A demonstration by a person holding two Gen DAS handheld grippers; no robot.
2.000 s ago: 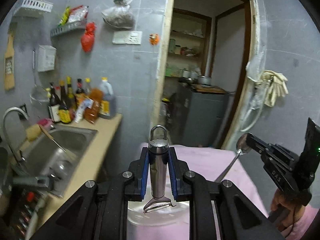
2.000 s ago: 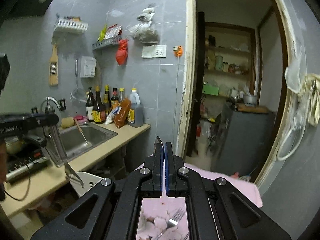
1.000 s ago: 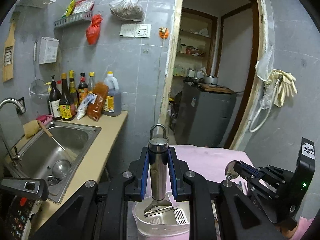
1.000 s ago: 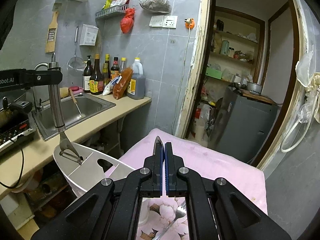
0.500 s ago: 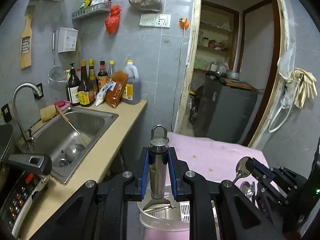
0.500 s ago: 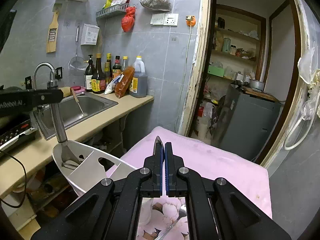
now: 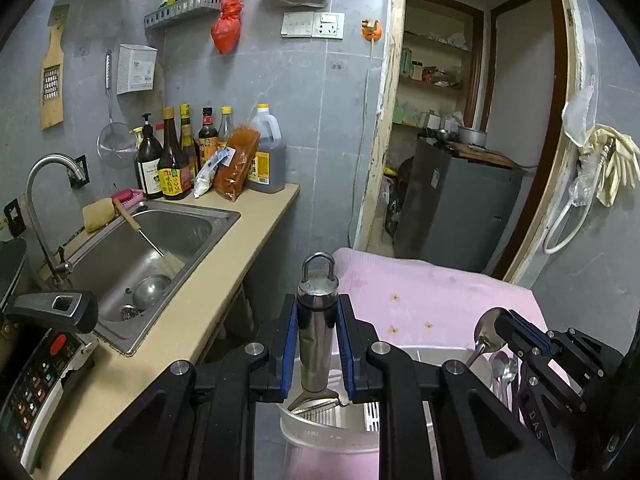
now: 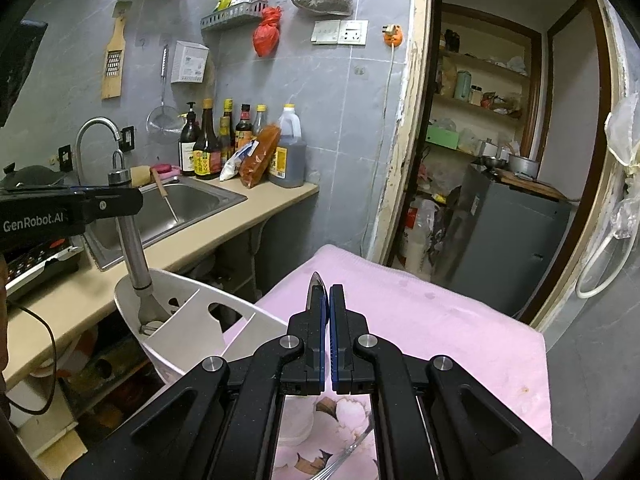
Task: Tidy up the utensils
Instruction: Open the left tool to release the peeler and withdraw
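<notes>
Moved: the left gripper [image 7: 317, 344] has come lower since the earlier frames, and the peeler [image 7: 316, 332] it carries now has its blade end down inside the white caddy [image 8: 188, 320], where a moment ago it hung above the rim.
Left claw: its blue pads [image 7: 289, 344] pinch the steel handle of the peeler, which stands upright with its hanging loop on top.
Right claw: the right gripper [image 8: 325, 304] has its pads pressed together on the spoon [image 7: 486, 334]; from its own camera only the bowl's thin edge shows above the fingertips.
Around, far left: a cooker panel [image 7: 28, 372] and a black pan handle [image 7: 52, 306] at the frame edge, then the steel sink [image 7: 168, 236] with a brush lying in it.
Around, left of centre: sauce bottles [image 7: 172, 156] and an oil jug [image 7: 266, 152] stand against the tiled wall at the back of the beige counter [image 7: 224, 280].
Around, right: a pink cloth [image 8: 420, 320] covers the table, with an open doorway beyond.
In the way: the caddy's inner dividers stand just beside the peeler's blade.
Hard to make out: the peeler's blade is partly behind the left gripper's body; the caddy's lower half is cut off by both grippers.
Caddy contents: the peeler's head in the leftmost compartment, and two spoons [image 7: 504, 368] in a compartment to the right.
</notes>
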